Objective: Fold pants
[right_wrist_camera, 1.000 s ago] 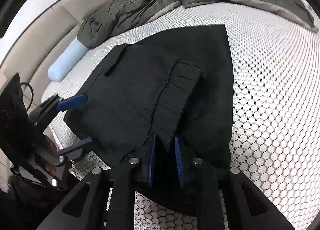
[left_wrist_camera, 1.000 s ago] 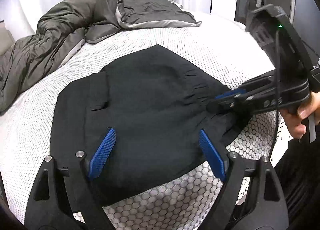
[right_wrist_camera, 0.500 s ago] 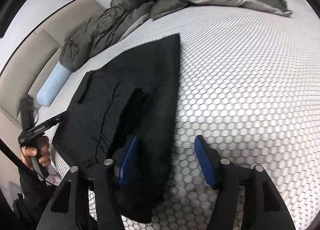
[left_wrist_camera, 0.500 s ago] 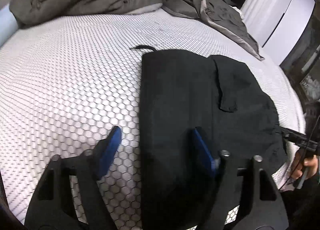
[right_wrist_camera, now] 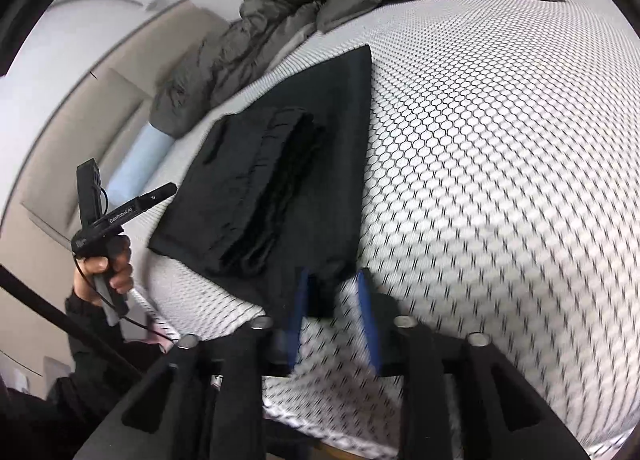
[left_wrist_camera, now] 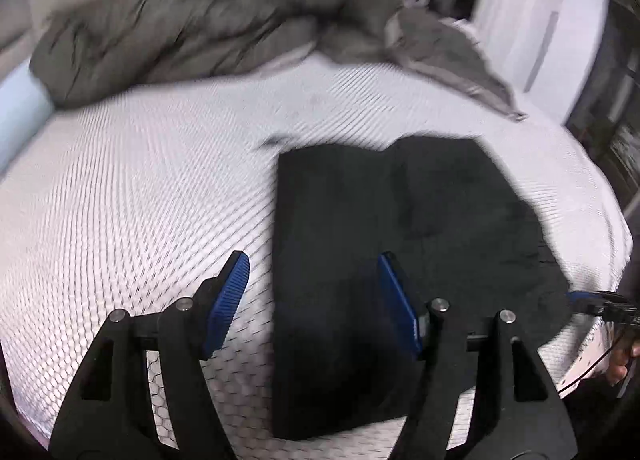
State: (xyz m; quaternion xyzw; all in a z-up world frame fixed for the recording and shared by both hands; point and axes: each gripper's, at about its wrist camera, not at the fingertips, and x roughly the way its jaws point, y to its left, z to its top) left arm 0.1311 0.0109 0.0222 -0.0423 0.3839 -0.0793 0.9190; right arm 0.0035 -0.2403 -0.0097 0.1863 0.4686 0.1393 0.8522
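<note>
The black pants [left_wrist_camera: 400, 227] lie folded flat on the white honeycomb mattress [left_wrist_camera: 120, 199]. My left gripper [left_wrist_camera: 316, 292] is open and straddles the pants' left edge, one blue pad over the mattress and the other over the cloth. In the right wrist view the pants [right_wrist_camera: 224, 195] show a gathered fold on top. My right gripper [right_wrist_camera: 334, 300] stands at their near corner with its jaws closing. The corner's cloth sits between the pads, and mattress shows beside the right pad. A hand [right_wrist_camera: 104, 272] holds the left gripper [right_wrist_camera: 160, 193] beyond the pants' far side.
A crumpled grey duvet [left_wrist_camera: 200, 31] covers the far side of the bed, with a light blue pillow [left_wrist_camera: 20, 107] beside it. A beige headboard [right_wrist_camera: 80, 131] lies to the left in the right wrist view. White closet doors [left_wrist_camera: 532, 27] stand beyond the bed.
My right gripper let go of the pants' fold, opened and slid to their near corner. My left gripper swung from over the pants to their side edge, and its jaws narrowed.
</note>
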